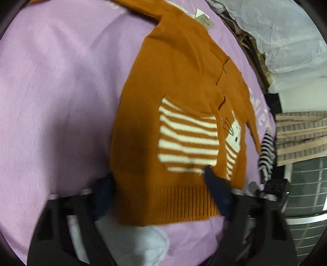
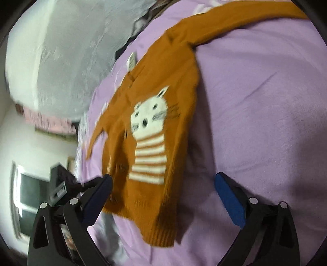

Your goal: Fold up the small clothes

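Observation:
A small rust-orange knit sweater (image 1: 173, 102) lies flat on a lilac bedsheet (image 1: 61, 92), front up, with a white cat and cream stripes on it. A paper tag (image 1: 201, 17) sits at its collar. My left gripper (image 1: 160, 184) hovers over the ribbed hem, jaws apart: one finger is just off the sweater's left edge, the other over the striped patch. In the right wrist view the same sweater (image 2: 179, 92) lies slanted on the sheet (image 2: 265, 102). My right gripper (image 2: 163, 180) is open wide and straddles the lower part above the hem. Neither grips fabric.
A black-and-white striped garment (image 1: 265, 155) lies at the sheet's right edge. White cloth (image 1: 151, 241) shows just below the hem. Grey-white bedding (image 2: 67, 61) is piled beyond the sheet, with a window (image 2: 30, 194) behind. Bare lilac sheet spreads on the sweater's other side.

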